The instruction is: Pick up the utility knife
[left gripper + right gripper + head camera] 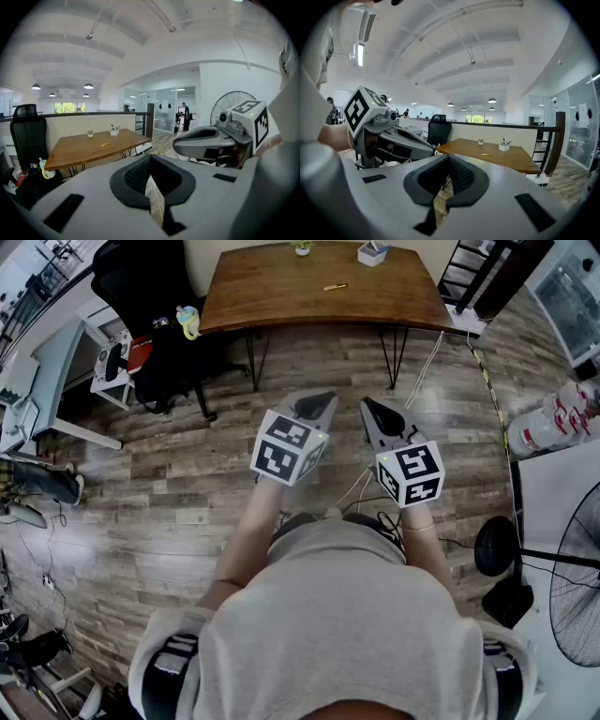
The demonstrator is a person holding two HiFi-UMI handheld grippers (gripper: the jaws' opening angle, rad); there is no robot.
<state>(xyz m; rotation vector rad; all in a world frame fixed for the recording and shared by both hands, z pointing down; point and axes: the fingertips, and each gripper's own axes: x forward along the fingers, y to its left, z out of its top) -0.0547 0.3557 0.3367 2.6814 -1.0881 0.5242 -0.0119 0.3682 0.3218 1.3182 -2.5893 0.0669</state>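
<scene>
Left gripper [314,407]: pressed shut, nothing pinched, tipped a bit down.
Right gripper [380,413]: pressed shut too and empty, held just beside the left one.
Floor [187,474]: wood planks are seen under both grippers.
Knife [336,286]: small and yellow, laid on the brown table [281,296], well apart from both grippers.
Table's far edge: a white cup [373,252] and a little plant [302,247] are set there.
Chair [150,306]: black, parked at the table's left end.

A wooden table [281,287] stood on a plank floor [169,484], a black office chair [141,292] beside it; round ceiling lamps [88,86] glowed overhead.
</scene>
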